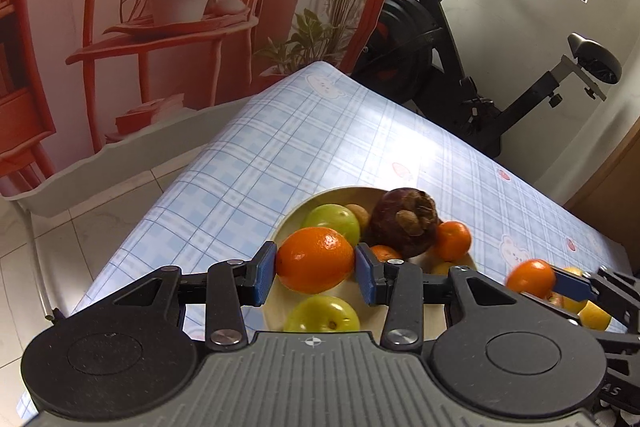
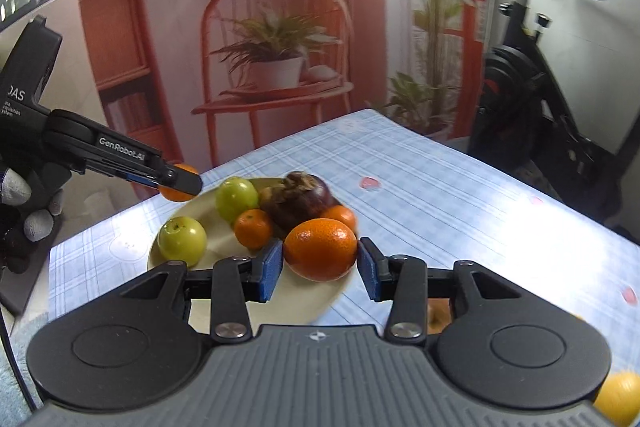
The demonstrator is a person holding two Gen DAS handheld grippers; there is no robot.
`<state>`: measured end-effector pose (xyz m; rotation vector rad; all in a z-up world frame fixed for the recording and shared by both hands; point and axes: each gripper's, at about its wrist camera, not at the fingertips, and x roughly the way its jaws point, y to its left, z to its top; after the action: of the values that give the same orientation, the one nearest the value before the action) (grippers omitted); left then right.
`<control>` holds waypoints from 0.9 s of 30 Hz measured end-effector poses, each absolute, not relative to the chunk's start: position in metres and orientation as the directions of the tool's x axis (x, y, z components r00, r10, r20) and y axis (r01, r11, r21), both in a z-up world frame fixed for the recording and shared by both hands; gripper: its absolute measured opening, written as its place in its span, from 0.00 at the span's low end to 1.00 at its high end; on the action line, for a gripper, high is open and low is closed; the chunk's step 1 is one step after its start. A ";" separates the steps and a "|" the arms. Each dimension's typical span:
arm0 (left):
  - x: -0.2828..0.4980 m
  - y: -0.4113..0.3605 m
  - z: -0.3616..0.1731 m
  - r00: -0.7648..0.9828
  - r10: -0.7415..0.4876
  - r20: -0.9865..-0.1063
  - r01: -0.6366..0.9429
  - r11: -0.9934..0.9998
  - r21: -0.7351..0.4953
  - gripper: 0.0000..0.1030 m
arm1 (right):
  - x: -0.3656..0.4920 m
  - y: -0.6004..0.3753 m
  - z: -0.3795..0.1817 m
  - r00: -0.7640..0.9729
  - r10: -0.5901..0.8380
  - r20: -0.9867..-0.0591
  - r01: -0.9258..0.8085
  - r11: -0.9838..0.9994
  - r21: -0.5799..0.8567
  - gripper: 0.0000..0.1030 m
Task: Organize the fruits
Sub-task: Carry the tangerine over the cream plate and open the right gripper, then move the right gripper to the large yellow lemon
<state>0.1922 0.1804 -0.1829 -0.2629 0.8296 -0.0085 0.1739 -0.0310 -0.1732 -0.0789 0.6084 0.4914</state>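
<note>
Clamping an orange (image 1: 315, 259) btwn left gripper (image 1: 316, 273) pads, right gripper (image 2: 320, 267) pinching another orange (image 2: 320, 249) over plate (image 2: 208, 223).

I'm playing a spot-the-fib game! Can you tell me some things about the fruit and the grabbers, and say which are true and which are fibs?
1. The left gripper holds an orange. True.
2. The right gripper holds a green apple. False: it holds another orange; both green apples lie on the plate.
3. The plate is empty. False: apples, small oranges and a dark purple fruit lie on it.
4. The table has a blue checked cloth. True.
5. An exercise bike stands beyond the table. True.
6. The dark purple fruit lies on the floor. False: it is on the plate.
</note>
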 end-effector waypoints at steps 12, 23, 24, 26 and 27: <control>0.198 0.184 -0.202 0.657 -0.122 -0.744 -0.049 0.978 -0.203 0.43 | 0.223 0.017 -0.209 0.610 0.401 -0.683 -0.554 0.833 -0.006 0.42; 0.201 0.187 -0.203 0.655 -0.120 -0.746 -0.062 0.976 -0.211 0.45 | 0.227 0.022 -0.209 0.610 0.404 -0.681 -0.560 0.828 -0.011 0.43; 0.201 0.188 -0.202 0.655 -0.117 -0.746 -0.064 0.976 -0.210 0.45 | 0.227 0.021 -0.209 0.611 0.404 -0.681 -0.560 0.828 -0.011 0.43; 0.200 0.188 -0.200 0.661 -0.111 -0.742 -0.071 0.975 -0.209 0.45 | 0.224 0.019 -0.207 0.617 0.405 -0.674 -0.556 0.831 -0.009 0.43; 0.199 0.188 -0.199 0.666 -0.108 -0.738 -0.073 0.975 -0.209 0.45 | 0.222 0.017 -0.205 0.623 0.406 -0.669 -0.551 0.835 -0.006 0.43</control>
<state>0.1993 0.1876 -0.1988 -0.2292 0.8439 -0.0199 0.2220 0.0175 -0.2047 -0.2187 0.7096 0.5544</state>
